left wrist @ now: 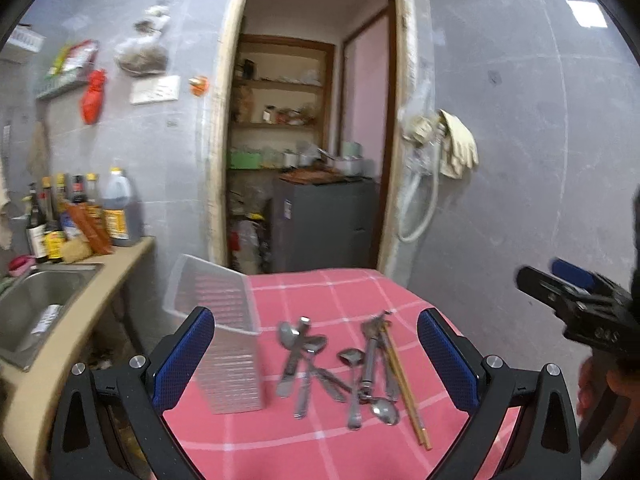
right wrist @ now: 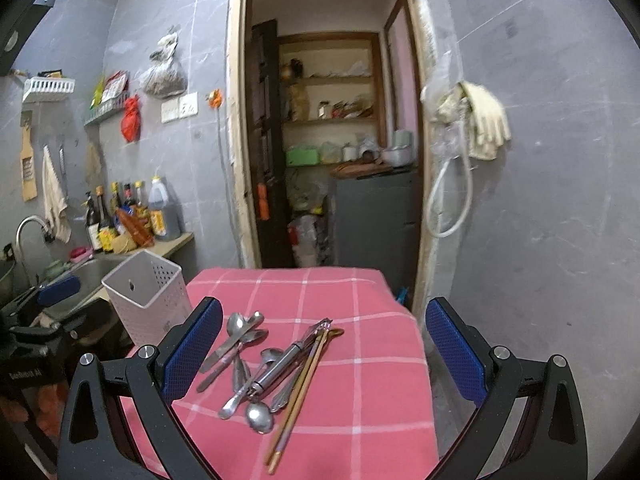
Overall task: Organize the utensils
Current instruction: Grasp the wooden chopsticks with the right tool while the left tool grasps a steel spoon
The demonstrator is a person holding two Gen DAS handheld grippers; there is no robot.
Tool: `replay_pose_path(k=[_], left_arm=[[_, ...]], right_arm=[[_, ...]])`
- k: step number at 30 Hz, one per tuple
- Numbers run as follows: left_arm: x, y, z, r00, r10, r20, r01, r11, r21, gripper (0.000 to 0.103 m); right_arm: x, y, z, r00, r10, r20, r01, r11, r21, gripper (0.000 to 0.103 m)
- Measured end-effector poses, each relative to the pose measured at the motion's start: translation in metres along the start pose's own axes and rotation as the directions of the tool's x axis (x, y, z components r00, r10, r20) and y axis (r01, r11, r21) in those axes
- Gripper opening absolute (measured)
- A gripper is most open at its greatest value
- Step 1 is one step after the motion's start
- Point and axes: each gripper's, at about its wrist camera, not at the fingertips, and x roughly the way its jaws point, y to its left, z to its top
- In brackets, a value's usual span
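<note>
white perforated holder (right wrist: 150,300) stands beside loose utensils (right wrist: 264,368); both grippers' jaws released.

Dim, even indoor light with soft shadows; the left wrist view is motion-blurred, both bending strongly toward dark fisheye corners.

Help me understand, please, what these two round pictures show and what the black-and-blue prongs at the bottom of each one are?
Each picture comes from a fisheye camera on a handheld two-finger gripper, one per hand. The prongs are the left gripper and right gripper, both open and holding nothing. Ahead is a table with a pink checked cloth. On it lie loose spoons, other metal utensils and chopsticks, beside an upright white perforated holder at the cloth's left edge.
</note>
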Motion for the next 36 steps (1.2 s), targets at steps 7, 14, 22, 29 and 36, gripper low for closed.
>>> replay_pose_path(k=[7, 14, 22, 29, 36], left_arm=[[0.049, -0.023, -0.013, 0.996, -0.059, -0.062, 0.062, 0.997, 0.039, 0.093], [0.105, -0.021, -0.033, 0.979, -0.104, -0.173, 0.105, 0.994, -0.001, 0.068], [0.158, -0.015, -0.062, 0.933, -0.166, -0.319, 0.153, 0.986, -0.066, 0.043], [0.185, -0.009, -0.075, 0.887, -0.193, -0.419, 0.155, 0.980, -0.124, 0.035], [0.210, -0.004, -0.081, 0.839, -0.205, -0.503, 0.146, 0.977, -0.156, 0.027]], right_arm=[[0.067, -0.028, -0.013, 0.983, 0.133, -0.125, -0.131, 0.991, 0.027, 0.081], [0.134, -0.042, -0.047, 0.934, 0.269, -0.236, -0.243, 0.961, 0.136, 0.059], [0.194, -0.029, -0.091, 0.866, 0.349, -0.358, -0.293, 0.934, 0.203, 0.036], [0.220, -0.015, -0.112, 0.795, 0.398, -0.457, -0.324, 0.916, 0.236, 0.027], [0.232, -0.004, -0.117, 0.768, 0.385, -0.512, -0.294, 0.922, 0.253, 0.025]])
